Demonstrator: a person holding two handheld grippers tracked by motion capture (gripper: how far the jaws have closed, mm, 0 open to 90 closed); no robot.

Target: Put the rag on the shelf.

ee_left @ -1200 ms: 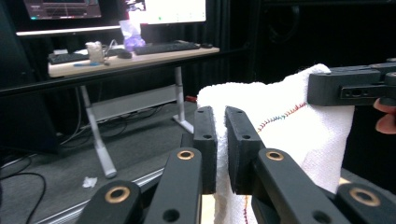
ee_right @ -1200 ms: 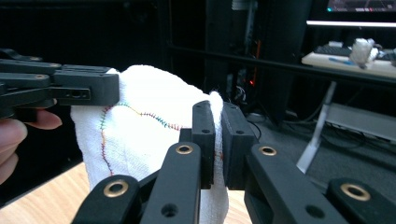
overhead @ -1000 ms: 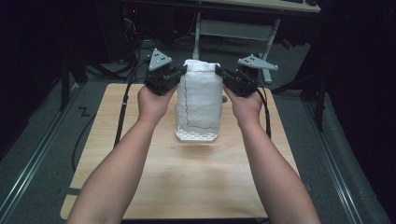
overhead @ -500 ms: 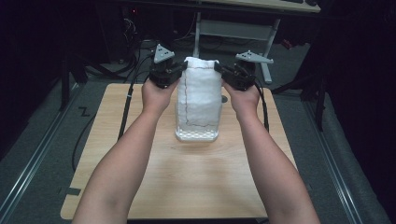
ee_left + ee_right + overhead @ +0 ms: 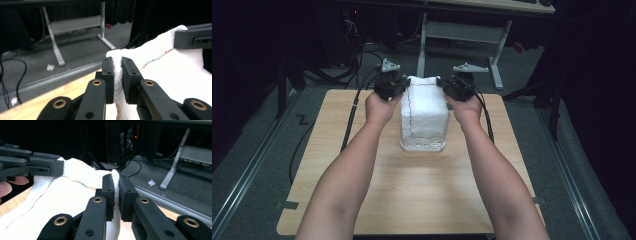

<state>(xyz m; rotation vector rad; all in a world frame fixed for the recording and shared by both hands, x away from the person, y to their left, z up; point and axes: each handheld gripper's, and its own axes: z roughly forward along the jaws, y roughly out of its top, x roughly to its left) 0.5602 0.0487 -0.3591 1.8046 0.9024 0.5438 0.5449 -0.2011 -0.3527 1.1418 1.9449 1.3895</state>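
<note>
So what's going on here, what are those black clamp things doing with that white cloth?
A person is holding a two-jaw gripper in each hand over a wooden table. The left gripper and the right gripper are each clamped on a top corner of a white towel, which has a line of coloured stitching. The towel hangs between them above the far part of the table, with its lower edge down at the tabletop. It looks as if they are spreading or folding it.

Left gripper [image 5: 117,80] clamped on white towel [image 5: 175,72] edge; right gripper [image 5: 193,40] gripping far corner; wooden table [image 5: 50,95] below.
</note>
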